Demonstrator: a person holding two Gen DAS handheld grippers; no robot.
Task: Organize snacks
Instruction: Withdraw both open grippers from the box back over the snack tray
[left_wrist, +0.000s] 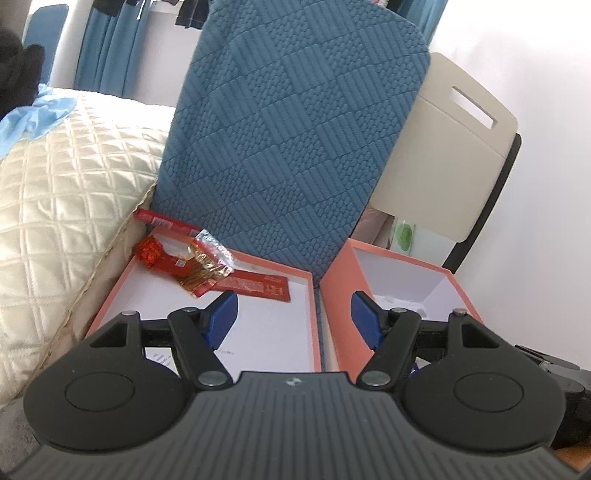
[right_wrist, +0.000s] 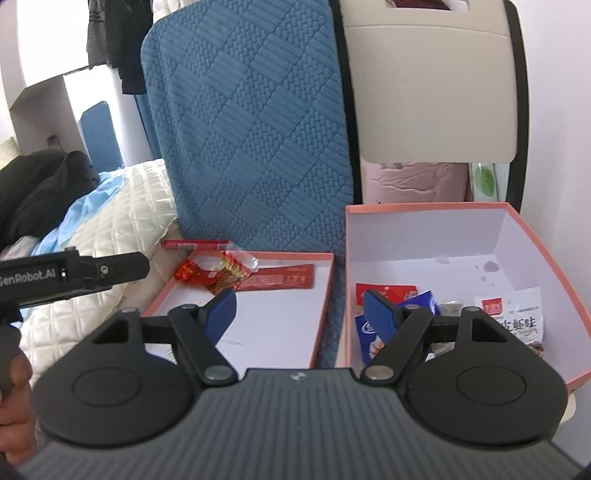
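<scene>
Two salmon-edged white boxes sit side by side on a blue quilted chair. The shallow lid (left_wrist: 258, 332) (right_wrist: 280, 332) on the left holds red and gold snack packets (left_wrist: 192, 262) (right_wrist: 221, 273) at its far end. The deeper box (left_wrist: 413, 284) (right_wrist: 461, 243) on the right holds blue, red and white snack bags (right_wrist: 402, 310). My left gripper (left_wrist: 293, 314) hovers open over the gap between the boxes, nothing between its blue pads. My right gripper (right_wrist: 301, 314) is also open and empty, above the same gap. The left gripper's body (right_wrist: 74, 277) shows at the left of the right wrist view.
The blue quilted chair back (left_wrist: 288, 140) (right_wrist: 251, 129) rises right behind the boxes. A cream quilted bed cover (left_wrist: 62, 192) (right_wrist: 122, 221) presses against the lid's left side. A beige chair back (left_wrist: 450, 147) (right_wrist: 432, 81) and a white wall stand on the right. A hand (right_wrist: 14, 391) holds the left tool.
</scene>
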